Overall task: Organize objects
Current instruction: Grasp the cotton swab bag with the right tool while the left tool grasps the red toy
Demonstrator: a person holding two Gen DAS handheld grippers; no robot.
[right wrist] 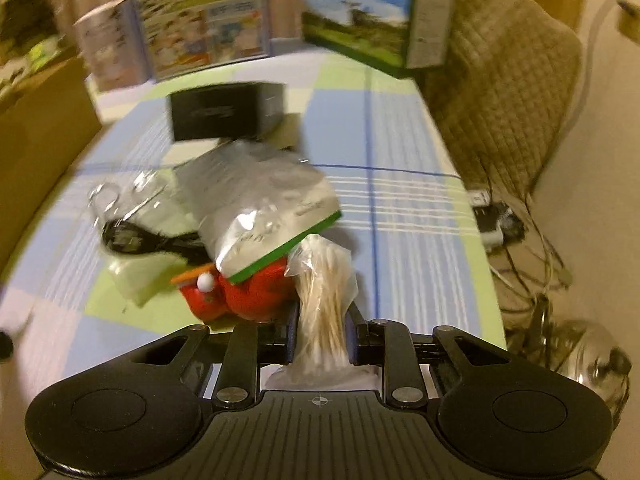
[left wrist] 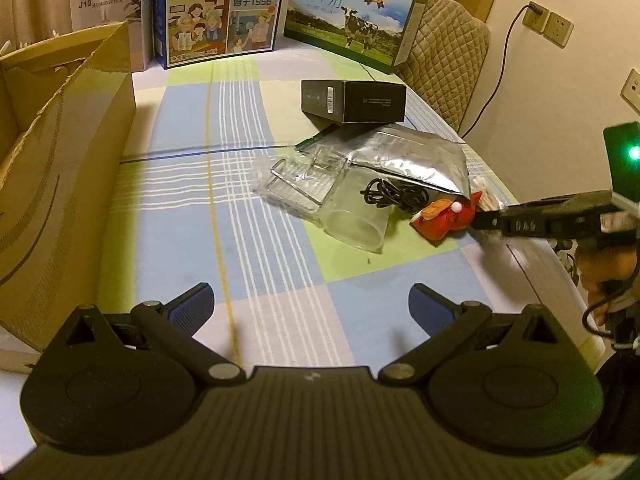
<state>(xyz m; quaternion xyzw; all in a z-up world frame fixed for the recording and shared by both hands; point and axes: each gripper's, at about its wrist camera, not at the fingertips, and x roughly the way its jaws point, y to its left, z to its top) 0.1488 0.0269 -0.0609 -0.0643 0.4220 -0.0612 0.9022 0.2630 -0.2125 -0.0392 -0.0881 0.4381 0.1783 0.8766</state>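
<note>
Cotton swabs in a clear, crinkly plastic bag (right wrist: pixel 322 304) sit pinched between the pressed-in pads of the right claw (right wrist: pixel 320 340), low over the checked blue-and-green tablecloth (right wrist: pixel 404 240). Far left of that claw stands the open brown cardboard box (left wrist: pixel 60 168), likely the place for sorted things. The left claw (left wrist: pixel 312 304) hangs spread and empty over bare cloth. Just left of the right claw's fingers lies a red plastic toy (right wrist: pixel 240 296), touching the bag, with a silver foil pouch (right wrist: pixel 256 200) lying over it and a coiled black cable (right wrist: pixel 136 240) further left. Ahead lies a black oblong carton (right wrist: pixel 224 112). The bag looks light, soft and slippery; gripping across the bundled sticks, not the loose film, should hold best.
</note>
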